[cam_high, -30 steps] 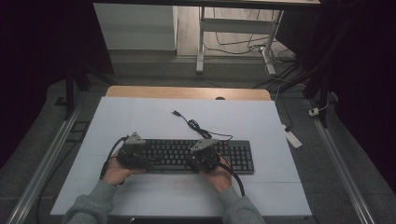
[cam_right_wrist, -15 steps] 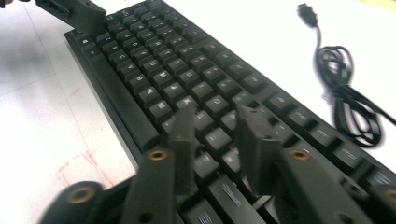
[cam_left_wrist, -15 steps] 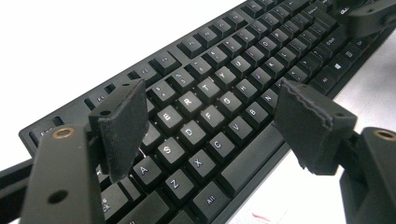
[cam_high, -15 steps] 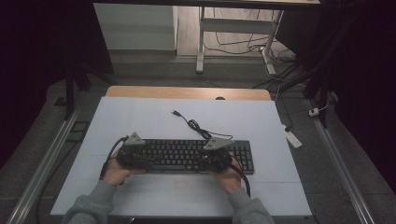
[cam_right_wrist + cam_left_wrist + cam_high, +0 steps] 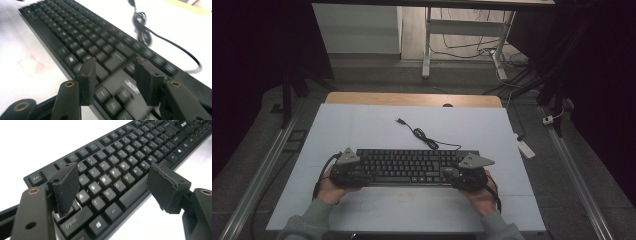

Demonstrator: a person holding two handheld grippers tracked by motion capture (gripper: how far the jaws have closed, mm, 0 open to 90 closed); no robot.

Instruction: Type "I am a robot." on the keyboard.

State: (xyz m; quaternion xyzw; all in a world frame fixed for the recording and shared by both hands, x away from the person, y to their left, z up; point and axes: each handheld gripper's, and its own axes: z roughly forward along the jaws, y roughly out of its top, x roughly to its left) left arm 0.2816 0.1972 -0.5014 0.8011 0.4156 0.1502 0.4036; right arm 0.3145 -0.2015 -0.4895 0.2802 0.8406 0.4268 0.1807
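Note:
A black keyboard (image 5: 412, 167) lies crosswise on the white table top, and its black cable (image 5: 422, 134) curls away behind it. My left gripper (image 5: 354, 172) is at the keyboard's left end. In the left gripper view it (image 5: 115, 182) stands open, one pad over the letter keys (image 5: 105, 181) and the other beyond the front edge. My right gripper (image 5: 459, 175) hovers over the keyboard's right end. In the right gripper view its jaws (image 5: 116, 75) have just been opening, with nothing gripped between them and blurred keys (image 5: 82, 41) underneath.
The white table top (image 5: 362, 130) has bare room in front of and behind the keyboard, and a wooden strip (image 5: 412, 99) runs along its far edge. A white power strip (image 5: 525, 148) lies on the floor to the right. Metal rails flank the table.
My right gripper has slid to the right along the keyboard, from its middle-right part to its right end. The left hand has stayed put.

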